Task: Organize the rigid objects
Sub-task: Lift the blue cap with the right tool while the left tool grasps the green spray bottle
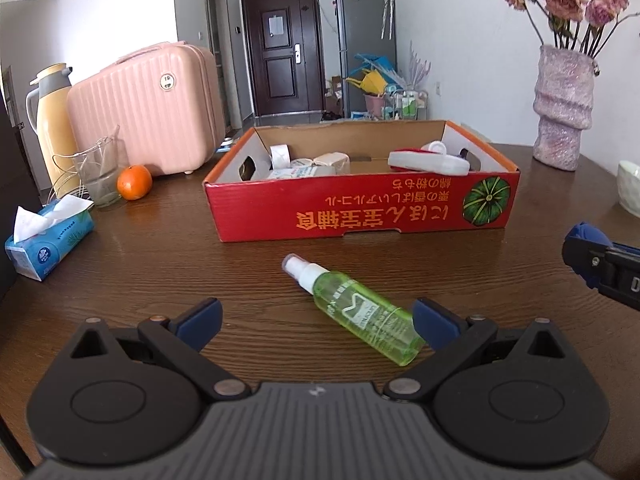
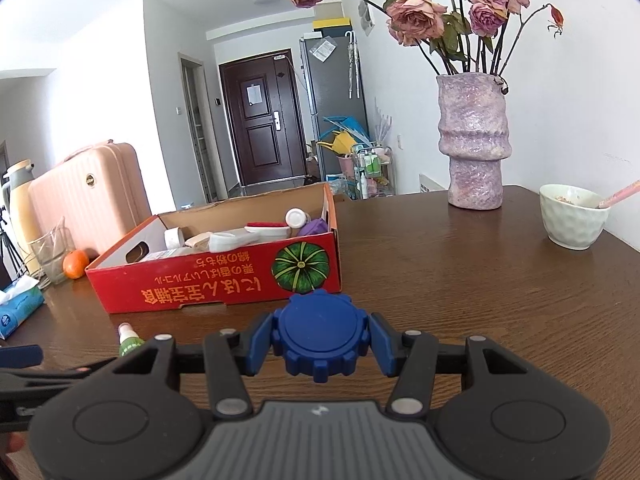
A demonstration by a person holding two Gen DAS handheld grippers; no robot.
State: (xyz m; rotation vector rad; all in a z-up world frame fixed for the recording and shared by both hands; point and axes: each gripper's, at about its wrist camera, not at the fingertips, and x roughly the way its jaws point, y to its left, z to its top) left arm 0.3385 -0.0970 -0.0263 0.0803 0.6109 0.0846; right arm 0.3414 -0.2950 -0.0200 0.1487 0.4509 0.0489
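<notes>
Left wrist view puts the left tongs (image 1: 316, 320) nearest, jaws wide apart and low over the worktop (image 1: 160, 264), with nothing between them yet. The green spray bottle (image 1: 356, 308) lies on its side just ahead, its clear base close beside the right-hand pad and its white nozzle pointing away toward the box. To take it well, I judge the tongs should shift a little to the right and turn so the pads close across the labelled body, not the slim neck; the round plastic could roll or slip if pinched off-centre.

Right wrist view shows the right tongs (image 2: 318, 340) clamped on a blue gear-edged disc (image 2: 318, 336), pads pressed to its two sides, held in front of the box wall. It looks rigid and matte, so the grip seems secure.

Farther on stands the red cardboard box (image 1: 360, 204), open-topped, already holding a tape roll (image 1: 280, 155) and other small items. Lifting each piece clear of the near wall before letting go looks wise. Beyond stands the purple vase (image 2: 474, 140).
</notes>
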